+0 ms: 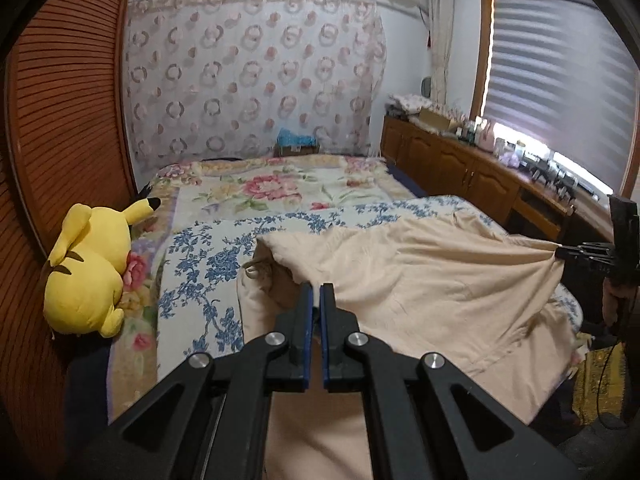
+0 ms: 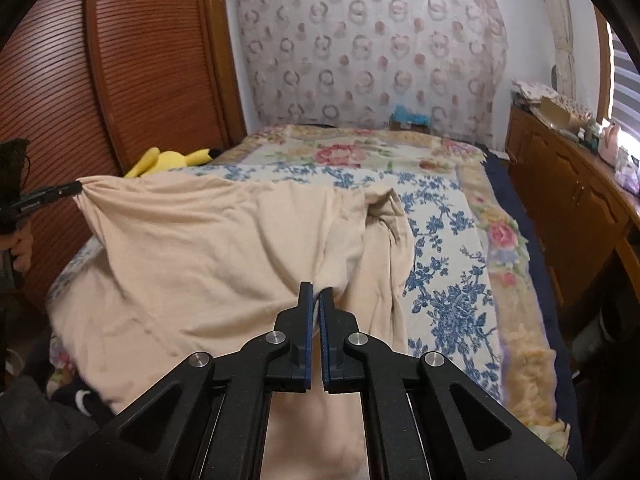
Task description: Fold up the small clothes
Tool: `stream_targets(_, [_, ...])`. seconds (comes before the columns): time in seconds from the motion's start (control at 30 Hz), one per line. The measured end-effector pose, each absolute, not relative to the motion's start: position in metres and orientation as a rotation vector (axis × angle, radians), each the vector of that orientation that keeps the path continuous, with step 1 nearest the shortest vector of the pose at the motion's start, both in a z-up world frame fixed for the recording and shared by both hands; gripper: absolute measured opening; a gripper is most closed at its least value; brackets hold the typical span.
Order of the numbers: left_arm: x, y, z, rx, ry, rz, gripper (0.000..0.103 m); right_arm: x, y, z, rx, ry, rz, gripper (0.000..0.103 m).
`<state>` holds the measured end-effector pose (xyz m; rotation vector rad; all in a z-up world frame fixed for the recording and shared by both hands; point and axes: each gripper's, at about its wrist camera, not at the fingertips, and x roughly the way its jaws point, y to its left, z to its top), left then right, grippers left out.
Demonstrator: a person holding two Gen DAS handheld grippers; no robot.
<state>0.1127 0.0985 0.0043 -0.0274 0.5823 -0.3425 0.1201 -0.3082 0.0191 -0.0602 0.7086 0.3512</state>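
I hold the beige garment (image 1: 420,272) stretched crosswise above the bed (image 1: 280,188), left tool (image 1: 318,292) and right tool (image 2: 316,292) each clamped on an edge.

No legible text anywhere.

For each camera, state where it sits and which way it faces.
Left wrist: on the left gripper, facing up the bed; jaws shut on beige garment; right gripper at right.
Right wrist: on the right gripper, same heading; left gripper and hand at left.
Shared: garment, yellow plush, bed.
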Motion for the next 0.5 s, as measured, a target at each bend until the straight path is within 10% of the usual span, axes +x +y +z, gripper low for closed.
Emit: stream_targets(0.5, [0.024,0.146,0.029,-0.099,0.534,-0.324,0.0,0.041,-0.308,0.087,-0.107,0.683,0.445,0.0])
